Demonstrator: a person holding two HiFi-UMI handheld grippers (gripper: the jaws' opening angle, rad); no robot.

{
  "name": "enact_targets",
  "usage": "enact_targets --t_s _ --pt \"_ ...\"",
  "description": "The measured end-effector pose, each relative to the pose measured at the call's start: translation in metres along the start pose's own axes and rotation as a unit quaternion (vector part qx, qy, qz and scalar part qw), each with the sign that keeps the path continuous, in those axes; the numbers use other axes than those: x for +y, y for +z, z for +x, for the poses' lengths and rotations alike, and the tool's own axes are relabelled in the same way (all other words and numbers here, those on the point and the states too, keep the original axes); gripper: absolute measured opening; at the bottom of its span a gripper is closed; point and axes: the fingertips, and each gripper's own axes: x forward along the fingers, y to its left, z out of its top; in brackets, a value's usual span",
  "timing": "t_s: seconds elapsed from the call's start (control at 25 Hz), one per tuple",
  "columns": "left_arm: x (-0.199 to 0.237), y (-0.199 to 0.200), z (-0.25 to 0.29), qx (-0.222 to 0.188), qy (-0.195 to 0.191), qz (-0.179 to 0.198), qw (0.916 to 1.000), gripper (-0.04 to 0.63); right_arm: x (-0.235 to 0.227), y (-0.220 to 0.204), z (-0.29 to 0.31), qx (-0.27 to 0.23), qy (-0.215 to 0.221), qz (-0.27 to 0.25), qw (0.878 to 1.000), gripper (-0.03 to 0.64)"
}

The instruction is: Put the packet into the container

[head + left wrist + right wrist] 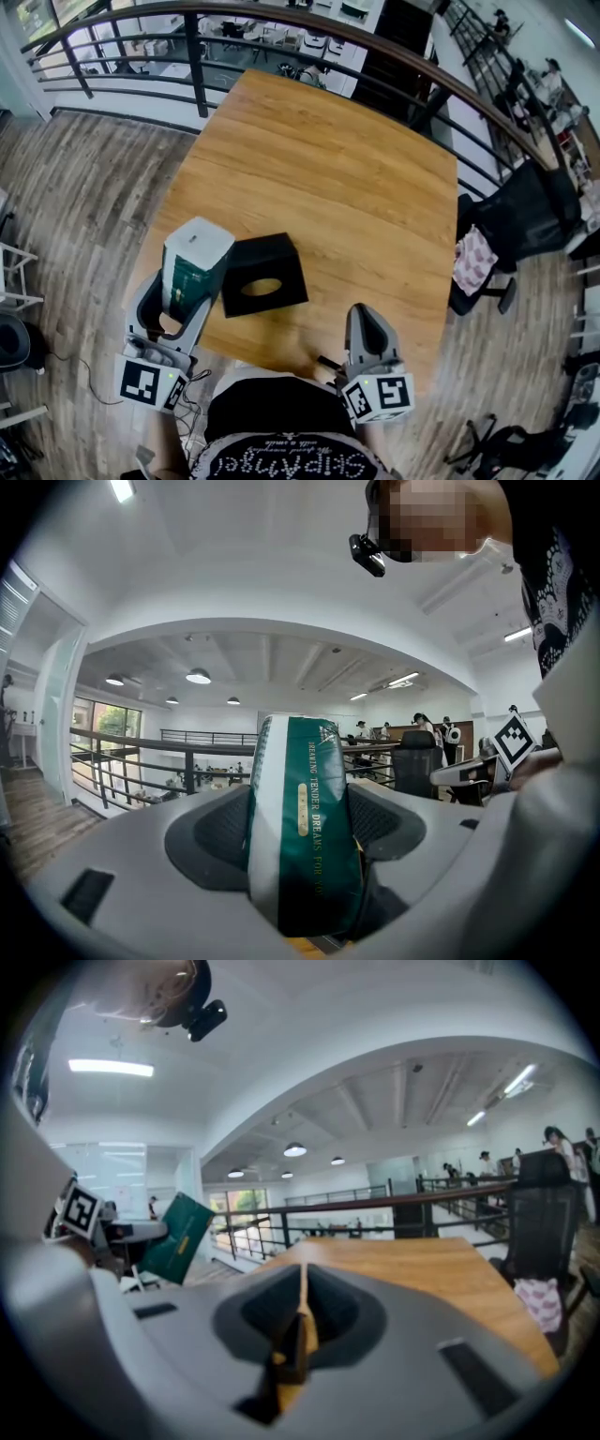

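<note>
The black container point(281, 255) is sitting just right of your left gripper point(180, 298), its oval opening point(262, 287) facing up and unobstructed. The upright packet point(195, 262) in those jaws is crowding the container's left edge. Ahead of both grippers, open table point(328, 178) is running to the railing point(375, 42). Your right gripper point(366, 323), jaws together, is hovering over free tabletop, with the chair point(525, 216) standing well off to its right.

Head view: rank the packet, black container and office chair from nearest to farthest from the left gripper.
1. Packet, held in the left gripper.
2. Black container, on the table just right of it.
3. Office chair, past the table's right edge.
</note>
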Motion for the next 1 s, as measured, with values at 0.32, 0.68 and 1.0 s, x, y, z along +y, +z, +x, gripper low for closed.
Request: enact_targets --t_s 0.32,0.68,1.0 --pt "-0.020 -0.009 0.025 0.030 -0.055 0.010 0.9980 0.346 -0.008 -0.001 -0.007 -0.003 -0.015 0.005 1.000 0.040" --pt "-0.033 -0.028 0.047 0.058 -0.100 0.022 0.9930 0.345 -0.017 -0.006 -0.019 0.002 -0.044 0.016 0.999 0.040" --pt "-0.041 -0.051 0.061 0.085 -0.123 0.021 0.9886 0.344 -0.027 -0.012 -0.032 0.006 -0.071 0.026 0.997 0.040"
